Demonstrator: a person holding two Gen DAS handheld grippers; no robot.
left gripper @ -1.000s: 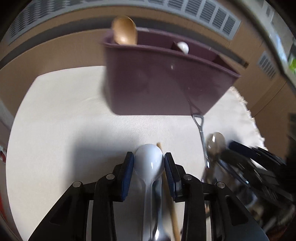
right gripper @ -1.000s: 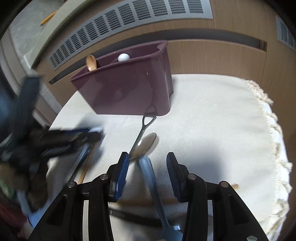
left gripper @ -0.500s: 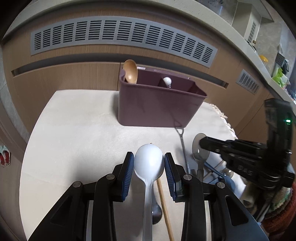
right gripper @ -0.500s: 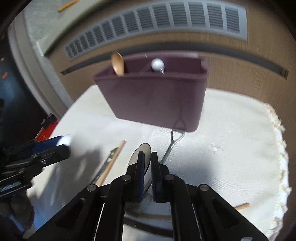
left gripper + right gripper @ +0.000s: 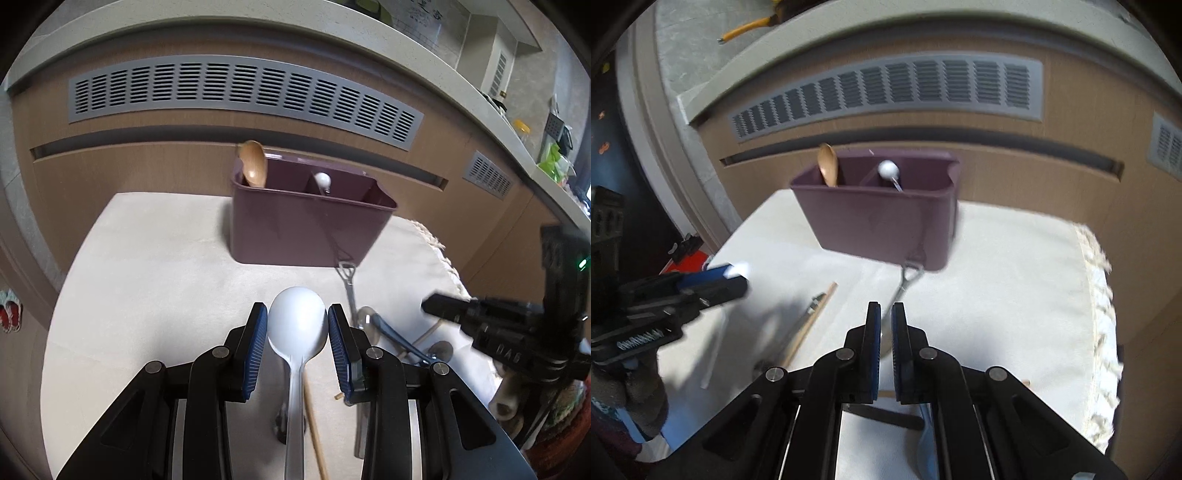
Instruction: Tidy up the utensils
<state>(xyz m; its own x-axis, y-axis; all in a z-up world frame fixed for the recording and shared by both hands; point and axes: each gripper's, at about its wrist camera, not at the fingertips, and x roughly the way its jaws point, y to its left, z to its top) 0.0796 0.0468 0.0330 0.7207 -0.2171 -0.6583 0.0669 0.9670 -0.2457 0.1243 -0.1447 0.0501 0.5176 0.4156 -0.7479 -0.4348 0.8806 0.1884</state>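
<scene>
Left wrist view: left gripper [image 5: 297, 328] pinches a white spoon [image 5: 297, 325] by the bowl, blue pads against both sides; its handle runs back out of frame at the bottom edge. Under the handle a dark utensil end, too blurred to name. One wooden chopstick [image 5: 314, 424] lies on the cream cloth [image 5: 147, 295] just right of the handle, its lower end cut off.

Purple caddy [image 5: 306, 225] stands upright at the cloth's far side, in front of the wood-panel wall. Three compartments show: the left one holds one wooden spoon [image 5: 254, 164], bowl up; the middle one holds one white round-headed utensil [image 5: 322, 181], stem hidden inside; the right one's contents cannot be made out.

Right of the caddy's front, one metal spoon [image 5: 351, 291] lies on the cloth, its loop handle touching the caddy's base, its bowl partly hidden behind the left gripper's right finger. Beside it a blue-handled utensil [image 5: 395, 338], far end lost in clutter. The right gripper [image 5: 428, 306] comes in from the right edge, blurred.

Right wrist view: the left gripper and white spoon appear at left, smeared. Right gripper [image 5: 885, 321] has its pads nearly pressed together with a narrow slit between them; whether they clamp anything, cannot tell. The metal spoon's handle runs from the caddy down behind them. A dark flat utensil [image 5: 886, 415] lies beneath, mostly covered.
</scene>
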